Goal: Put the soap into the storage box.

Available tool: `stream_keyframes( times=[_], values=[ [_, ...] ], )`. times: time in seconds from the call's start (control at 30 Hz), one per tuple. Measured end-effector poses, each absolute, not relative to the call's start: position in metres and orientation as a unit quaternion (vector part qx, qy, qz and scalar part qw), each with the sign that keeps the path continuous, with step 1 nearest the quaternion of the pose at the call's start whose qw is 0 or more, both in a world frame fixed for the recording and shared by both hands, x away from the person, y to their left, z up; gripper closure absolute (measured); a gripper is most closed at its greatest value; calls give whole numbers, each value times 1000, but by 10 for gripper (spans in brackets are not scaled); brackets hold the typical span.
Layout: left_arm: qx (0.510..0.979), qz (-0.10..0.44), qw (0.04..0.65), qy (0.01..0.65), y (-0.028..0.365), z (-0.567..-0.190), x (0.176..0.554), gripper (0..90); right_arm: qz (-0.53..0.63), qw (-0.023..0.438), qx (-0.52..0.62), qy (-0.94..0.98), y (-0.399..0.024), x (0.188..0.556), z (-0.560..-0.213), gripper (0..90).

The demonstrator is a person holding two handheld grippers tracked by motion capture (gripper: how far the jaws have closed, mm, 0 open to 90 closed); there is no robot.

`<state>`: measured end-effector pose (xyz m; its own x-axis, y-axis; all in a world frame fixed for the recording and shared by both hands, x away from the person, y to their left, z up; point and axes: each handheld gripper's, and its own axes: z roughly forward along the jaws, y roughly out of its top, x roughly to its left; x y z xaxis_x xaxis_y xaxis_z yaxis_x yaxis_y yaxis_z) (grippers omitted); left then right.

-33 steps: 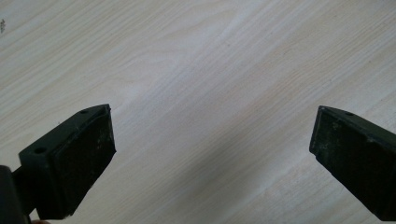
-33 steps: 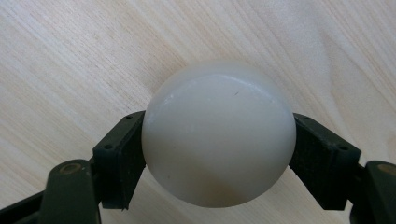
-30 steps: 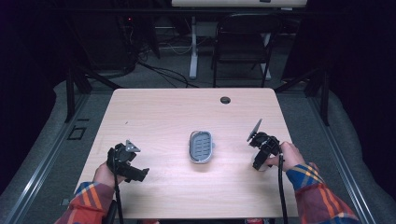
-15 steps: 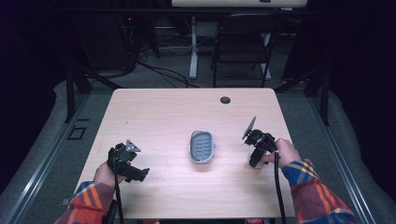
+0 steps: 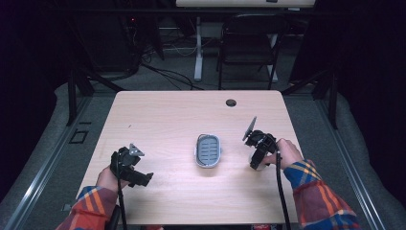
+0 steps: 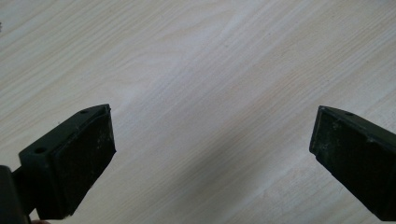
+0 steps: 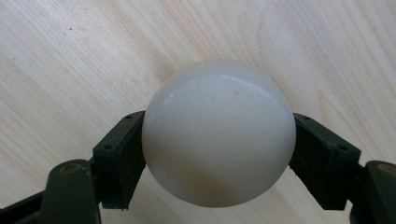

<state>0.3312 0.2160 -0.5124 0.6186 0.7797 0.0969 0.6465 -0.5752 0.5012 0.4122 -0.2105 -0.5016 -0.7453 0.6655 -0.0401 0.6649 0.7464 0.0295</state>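
Clamped between the right gripper's (image 7: pixel 219 154) jaws, a white ball (image 7: pixel 218 133) is held just above the table (image 5: pixel 163 115) (left gripper (image 6: pixel 210 154) spread, idle), the grey tray (image 5: pixel 208 150) not yet reached

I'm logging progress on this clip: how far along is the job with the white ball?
Done: the right tool is shut on the white ball, both pads pressing its sides, with bare table behind it. In hand: that tool sits right of the grey tray, apart from it. Left: probably carrying the ball to the tray and releasing it. The left tool is open and holds nothing.
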Motion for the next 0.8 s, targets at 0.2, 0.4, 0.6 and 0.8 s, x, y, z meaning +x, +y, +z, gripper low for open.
stream_keyframes(
  times=[0.2,0.4,0.6,0.8],
  values=[
    [873,155,213,409,216,-513,332,1,11,27,354,935,-206,413,-498,246],
    [873,154,212,410,217,-513,332,1,6,27,347,937,-203,416,-494,246],
    [873,155,213,410,216,-513,331,1,5,26,345,938,-198,417,-493,246],
    [874,154,211,409,216,-513,332,1,3,23,338,941,-190,420,-491,246]
  ],
)
